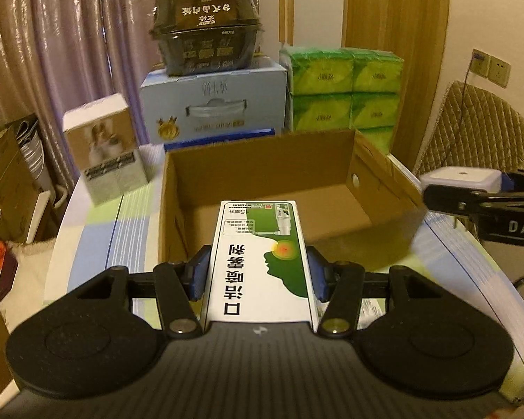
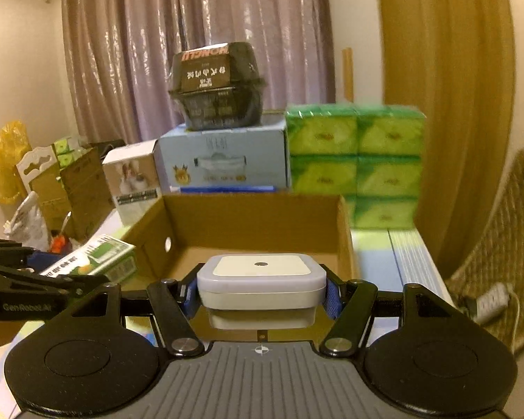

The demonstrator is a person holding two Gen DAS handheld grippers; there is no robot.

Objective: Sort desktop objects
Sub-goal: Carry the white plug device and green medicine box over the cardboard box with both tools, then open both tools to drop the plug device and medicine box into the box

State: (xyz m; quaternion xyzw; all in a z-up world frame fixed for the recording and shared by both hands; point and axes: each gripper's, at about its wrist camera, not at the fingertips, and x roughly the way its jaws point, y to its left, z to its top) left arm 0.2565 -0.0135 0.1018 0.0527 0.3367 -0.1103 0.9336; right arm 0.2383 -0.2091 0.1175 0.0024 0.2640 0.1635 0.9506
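My left gripper [image 1: 258,269] is shut on a white and green medicine box [image 1: 258,258], held flat with its far end over the near edge of an open cardboard box [image 1: 258,164]. In the right wrist view the same medicine box [image 2: 94,258] shows at the left, beside the cardboard box [image 2: 255,216]. My right gripper [image 2: 262,288] is shut on a white square device [image 2: 261,279] with a small dark dot on top, held just before the cardboard box's near edge. That device [image 1: 461,178] and the right gripper's black fingers [image 1: 478,206] show at the right of the left wrist view.
Behind the cardboard box stand a blue carton [image 1: 213,104] with a dark food tub [image 1: 206,24] on top, green tissue packs [image 1: 346,94] and a small white box with a rabbit picture [image 1: 104,146]. A quilted chair [image 1: 478,129] sits right of the table. Clutter lies left on the floor.
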